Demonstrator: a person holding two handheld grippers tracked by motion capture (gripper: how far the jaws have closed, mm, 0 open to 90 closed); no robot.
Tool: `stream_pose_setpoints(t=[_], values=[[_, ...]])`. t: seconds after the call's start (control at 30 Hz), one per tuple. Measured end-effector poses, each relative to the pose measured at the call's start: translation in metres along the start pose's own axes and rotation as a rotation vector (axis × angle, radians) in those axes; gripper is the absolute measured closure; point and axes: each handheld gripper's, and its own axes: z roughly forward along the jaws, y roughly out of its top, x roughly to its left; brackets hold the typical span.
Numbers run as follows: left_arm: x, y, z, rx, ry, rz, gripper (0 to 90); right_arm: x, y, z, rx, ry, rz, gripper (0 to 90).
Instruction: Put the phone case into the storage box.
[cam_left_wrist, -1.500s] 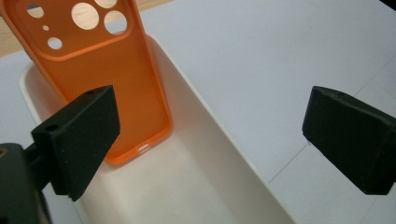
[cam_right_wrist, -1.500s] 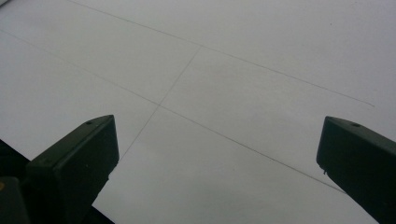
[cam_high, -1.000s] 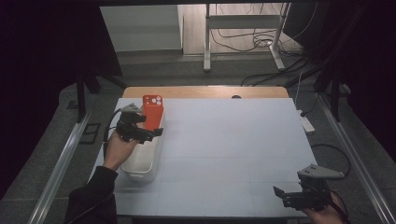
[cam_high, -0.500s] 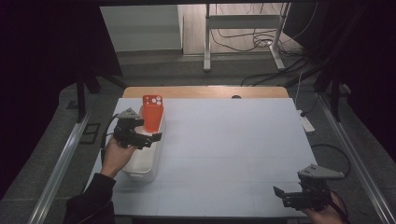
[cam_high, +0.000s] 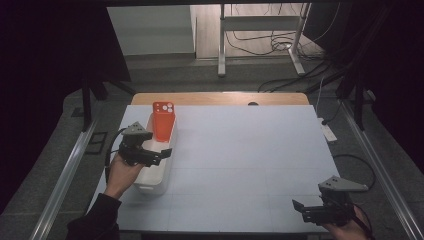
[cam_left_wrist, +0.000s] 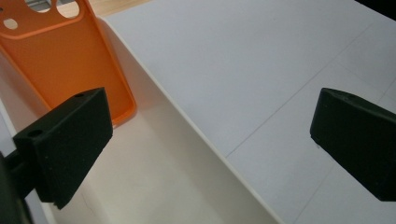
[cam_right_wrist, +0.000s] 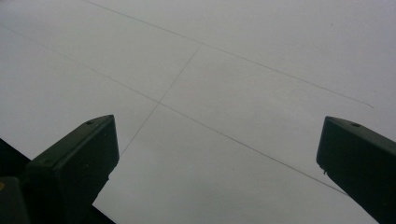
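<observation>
Left gripper (cam_high: 159, 153) has pulled back from the case (cam_high: 163, 121), jaws spread | case leans upright in the bin's (cam_high: 150, 181) far end, propped by its wall | right gripper (cam_high: 302, 209) idle, spread over table (cam_high: 250, 150)

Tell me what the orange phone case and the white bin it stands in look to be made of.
Orange phone case: likely soft silicone or rubbery plastic, matte; even colour, rounded raised lip, moulded camera cut-outs.
White bin: probably rigid plastic, smooth with a slight sheen; thin, straight walls and a soft reflection inside. Neither can be settled by look alone.
</observation>
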Motion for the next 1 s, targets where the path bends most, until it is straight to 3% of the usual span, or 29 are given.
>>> stream_pose_setpoints(t=[0.47,1.0], values=[[-0.009,-0.01,-0.014,-0.019,-0.031,-0.01,1.3,0.0,0.0,0.0,0.0,0.001,-0.003,0.0],[-0.02,-0.027,-0.028,-0.037,-0.038,-0.008,1.0,0.0,0.0,0.0,0.0,0.005,-0.003,0.0]])
